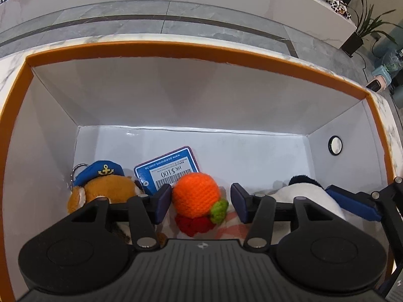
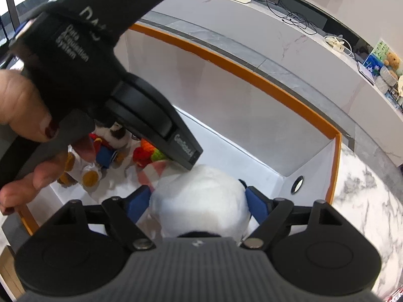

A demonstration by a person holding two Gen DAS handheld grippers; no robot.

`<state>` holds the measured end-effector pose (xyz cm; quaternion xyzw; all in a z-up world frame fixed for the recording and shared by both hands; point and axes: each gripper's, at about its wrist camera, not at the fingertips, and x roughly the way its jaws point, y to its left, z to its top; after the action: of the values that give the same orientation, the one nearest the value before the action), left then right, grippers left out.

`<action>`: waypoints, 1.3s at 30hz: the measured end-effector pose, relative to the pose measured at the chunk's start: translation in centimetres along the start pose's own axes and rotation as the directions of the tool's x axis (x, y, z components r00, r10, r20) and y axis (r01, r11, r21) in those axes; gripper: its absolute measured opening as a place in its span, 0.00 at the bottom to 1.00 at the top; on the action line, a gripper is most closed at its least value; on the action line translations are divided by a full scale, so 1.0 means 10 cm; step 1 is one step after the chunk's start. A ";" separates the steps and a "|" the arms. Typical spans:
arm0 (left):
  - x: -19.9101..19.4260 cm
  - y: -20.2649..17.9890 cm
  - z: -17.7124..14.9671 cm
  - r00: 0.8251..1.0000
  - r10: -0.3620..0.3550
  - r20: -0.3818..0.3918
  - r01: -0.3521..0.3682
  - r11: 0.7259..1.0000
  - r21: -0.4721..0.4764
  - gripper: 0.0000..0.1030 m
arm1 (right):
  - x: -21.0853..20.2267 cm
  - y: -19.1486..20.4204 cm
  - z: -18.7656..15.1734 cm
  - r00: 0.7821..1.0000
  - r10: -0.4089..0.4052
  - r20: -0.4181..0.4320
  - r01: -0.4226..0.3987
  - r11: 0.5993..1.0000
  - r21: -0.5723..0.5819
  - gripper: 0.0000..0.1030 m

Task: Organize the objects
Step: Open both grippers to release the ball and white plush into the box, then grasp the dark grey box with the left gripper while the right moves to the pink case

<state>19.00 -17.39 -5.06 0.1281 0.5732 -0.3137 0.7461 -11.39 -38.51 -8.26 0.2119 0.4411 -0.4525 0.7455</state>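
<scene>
A white box with an orange rim (image 1: 191, 50) is seen standing on a marble tabletop (image 2: 365, 201), and everything is placed here relative to that box. Both tongs are pointed steeply down into it.

The left tongs (image 1: 200, 201) are shown partly open, their dark blue pads apart. A crocheted orange toy (image 1: 195, 196) with a green leaf and a red base is seen between the pads on the box floor; a narrow gap is visible on each side, so nothing is gripped. In the right wrist view, the left tongs' black body (image 2: 141, 110) is held by a hand (image 2: 27, 115) above the box's near left part.

In the box's left corner a brown plush with a blue captain's hat (image 1: 100, 186) is seen, a metal ring at its hat. A blue price tag (image 1: 167, 168) is laid flat on the floor just behind the orange toy and beside the plush.

The right tongs (image 2: 199, 205) are opened wide around a white plush with black ears (image 2: 199, 201), which sits toward the box's right side. The blue pads are seen at the plush's two flanks, touching or nearly touching the fur; whether they press on it cannot be told. From the left wrist view the same plush (image 1: 302, 191) is seen right of the orange toy, with one blue pad at its far side.

A round black-rimmed hole (image 1: 335, 145) is seen in the box's right wall.
</scene>
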 end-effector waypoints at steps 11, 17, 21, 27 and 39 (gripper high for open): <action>-0.27 -0.08 -0.09 0.998 -0.044 0.044 0.043 0.999 0.016 0.61 | -0.21 0.00 0.01 0.998 0.020 0.065 -0.022 0.999 0.036 0.86; -0.63 -0.21 -0.28 0.992 -0.040 0.117 0.035 0.998 0.044 0.61 | -0.59 0.15 -0.11 0.993 -0.016 0.116 0.010 0.999 0.054 0.88; -0.98 -0.27 -0.52 0.984 -0.042 0.175 0.032 0.998 0.058 0.61 | -0.93 0.25 -0.28 0.986 -0.019 0.163 0.003 0.995 0.098 0.92; -1.54 -0.19 -1.23 0.951 -0.080 0.297 0.075 0.997 0.029 0.71 | -1.48 0.54 -0.66 0.969 -0.056 0.241 0.028 0.992 0.120 0.94; -1.44 0.00 -2.40 0.924 -0.018 0.382 0.015 1.000 0.010 0.73 | -1.77 0.91 -1.73 0.950 -0.108 0.293 0.062 0.984 0.164 0.96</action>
<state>-1.69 0.47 1.00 0.0621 0.4169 -0.3407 0.8404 -15.11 -12.96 -3.02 0.1781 0.2953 -0.5437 0.7652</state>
